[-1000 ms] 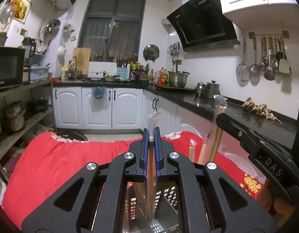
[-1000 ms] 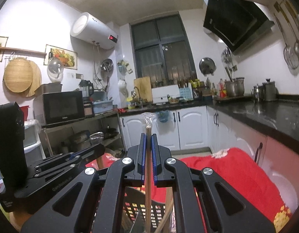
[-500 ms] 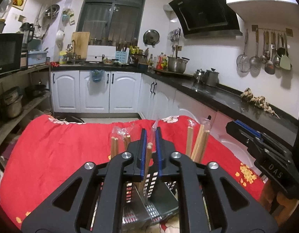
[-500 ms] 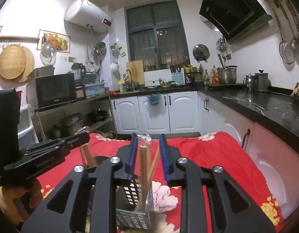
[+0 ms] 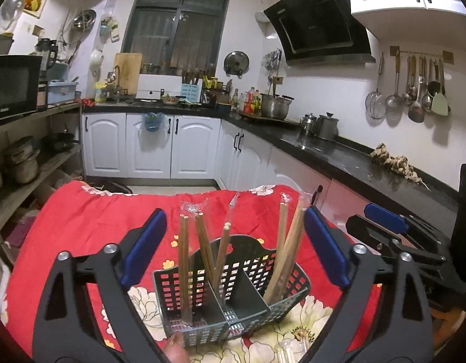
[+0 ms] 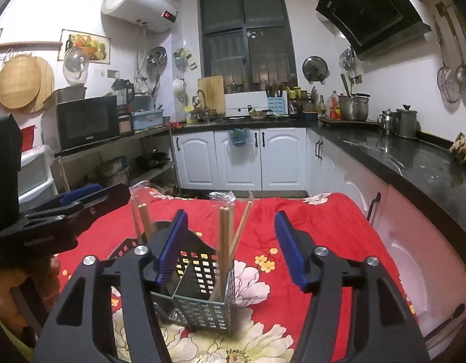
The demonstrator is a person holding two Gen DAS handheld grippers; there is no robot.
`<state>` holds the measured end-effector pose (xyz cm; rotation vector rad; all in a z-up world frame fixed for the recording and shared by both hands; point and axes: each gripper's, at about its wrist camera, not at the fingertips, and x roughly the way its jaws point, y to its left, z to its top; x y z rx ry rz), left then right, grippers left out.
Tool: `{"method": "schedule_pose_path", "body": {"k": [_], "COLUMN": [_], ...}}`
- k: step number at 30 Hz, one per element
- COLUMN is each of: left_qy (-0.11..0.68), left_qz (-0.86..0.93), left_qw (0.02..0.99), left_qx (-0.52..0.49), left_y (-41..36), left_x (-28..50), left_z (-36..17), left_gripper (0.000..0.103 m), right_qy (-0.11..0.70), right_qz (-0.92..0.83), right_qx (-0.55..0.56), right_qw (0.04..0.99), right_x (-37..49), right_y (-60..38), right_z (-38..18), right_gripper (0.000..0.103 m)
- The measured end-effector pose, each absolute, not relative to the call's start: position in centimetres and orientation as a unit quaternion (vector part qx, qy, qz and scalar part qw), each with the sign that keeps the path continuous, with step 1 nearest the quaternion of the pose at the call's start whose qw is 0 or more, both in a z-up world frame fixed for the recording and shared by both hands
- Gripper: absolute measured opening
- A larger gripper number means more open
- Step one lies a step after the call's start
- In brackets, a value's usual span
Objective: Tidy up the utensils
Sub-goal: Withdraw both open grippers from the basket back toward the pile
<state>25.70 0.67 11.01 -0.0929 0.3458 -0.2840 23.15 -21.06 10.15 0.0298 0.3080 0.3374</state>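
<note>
- L gripper (image 5: 233, 251): jaws wide, holding nothing, hovering above the caddy (image 5: 233, 290).
- R gripper (image 6: 231, 246): jaws wide too, empty, over the caddy's R end.
- Chopsticks (image 5: 184, 269) upright in the L compartment, more leaning in the R compartment; mid one looks empty.
- Caddy on the red floral cloth (image 5: 90, 227) covering the bench.
- Wrapped pack (image 5: 285, 354) lies on the cloth at near edge, prob next pick.
- Tip: lift straight up before moving off, so jaws don't snag stick tops; grip next pack mid-length.
</note>
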Motion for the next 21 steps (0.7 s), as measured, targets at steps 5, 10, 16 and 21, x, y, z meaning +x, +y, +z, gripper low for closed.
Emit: {"method": "schedule_pose_path", "body": {"k": [5,10,16,21], "left_qy": [0.161,0.156,0.15,0.153], "left_qz": [-0.132,-0.13,-0.132,-0.135], "left_qw": [0.977,0.978,0.978,0.977], "left_qx": [-0.043,-0.049,-0.054,-0.058], "left_y": [0.7,1.0,1.3,1.2], "left_x": [25.0,24.4,23.2,22.4], "left_z": [11.6,12.3,12.8,13.0], "left_gripper": [0.092,0.092,0.092,0.092], "right_qy": [0.148,0.144,0.134,0.131], "right_qz": [0.167,0.162,0.161,0.165], "right_qx": [0.013,0.014,0.016,0.016], "right_qw": [0.975,0.976,0.978,0.977], "right_x": [22.7,22.3,21.2,20.3], "right_y": [-21.2,-21.7,-22.3,-22.7], "right_z": [10.6,11.1,11.8,12.2], "right_gripper": [0.062,0.063,0.065,0.067]}}
